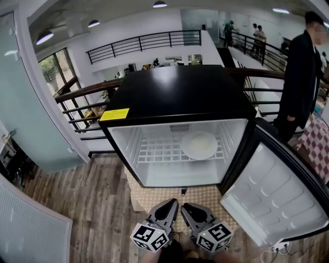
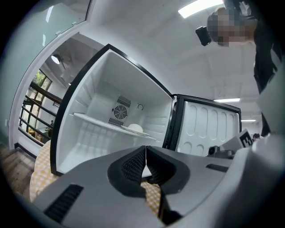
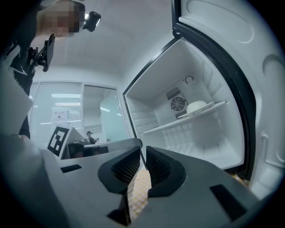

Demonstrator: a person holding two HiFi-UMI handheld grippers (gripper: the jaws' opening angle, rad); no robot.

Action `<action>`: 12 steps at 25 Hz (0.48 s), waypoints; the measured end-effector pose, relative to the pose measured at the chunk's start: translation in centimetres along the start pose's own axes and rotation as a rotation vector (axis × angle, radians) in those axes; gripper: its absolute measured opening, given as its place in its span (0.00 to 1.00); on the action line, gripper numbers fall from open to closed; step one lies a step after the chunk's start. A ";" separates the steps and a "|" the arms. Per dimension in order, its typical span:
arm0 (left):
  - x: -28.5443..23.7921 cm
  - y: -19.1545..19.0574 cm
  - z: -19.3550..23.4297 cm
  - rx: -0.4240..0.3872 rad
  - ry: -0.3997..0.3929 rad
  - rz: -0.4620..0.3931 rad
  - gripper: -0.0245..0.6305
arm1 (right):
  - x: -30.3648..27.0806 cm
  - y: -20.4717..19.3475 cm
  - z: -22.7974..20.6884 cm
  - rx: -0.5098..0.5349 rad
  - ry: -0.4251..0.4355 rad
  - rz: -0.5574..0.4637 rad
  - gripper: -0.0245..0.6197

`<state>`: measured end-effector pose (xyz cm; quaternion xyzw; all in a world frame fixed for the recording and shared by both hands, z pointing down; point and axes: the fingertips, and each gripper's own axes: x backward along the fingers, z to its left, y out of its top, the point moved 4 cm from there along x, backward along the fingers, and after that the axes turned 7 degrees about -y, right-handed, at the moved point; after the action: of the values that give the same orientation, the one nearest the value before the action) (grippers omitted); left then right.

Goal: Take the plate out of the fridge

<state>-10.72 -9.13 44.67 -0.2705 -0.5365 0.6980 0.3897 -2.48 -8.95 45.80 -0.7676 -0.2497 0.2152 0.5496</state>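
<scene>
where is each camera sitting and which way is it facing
Head view: on the person's head, looking steeply down at the open fridge; left gripper and right gripper show at the bottom.
Left gripper view: on the left gripper, facing into the fridge; its shut jaws show.
Right gripper view: on the right gripper, facing into the fridge; its shut jaws show.
Shared: all three show the plate.

Bright, even light from ceiling lamps [image 1: 159, 4] leaves a soft glare on the black fridge top [image 1: 165, 76]; all views bow at the edges, and both gripper views darken toward their corners.
</scene>
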 end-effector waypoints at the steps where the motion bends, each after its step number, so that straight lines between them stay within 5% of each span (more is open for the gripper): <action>1: -0.5 0.2 0.3 -0.001 -0.012 0.003 0.05 | -0.4 0.3 -0.3 -0.002 -0.010 -0.005 0.13; 12: -4.6 0.9 2.9 0.009 -0.113 0.034 0.05 | -3.5 1.4 -3.1 -0.049 -0.132 -0.030 0.13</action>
<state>-10.70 -14.64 44.40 -0.2378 -0.5497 0.7213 0.3479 -3.12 -13.77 45.57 -0.7613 -0.3019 0.2510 0.5160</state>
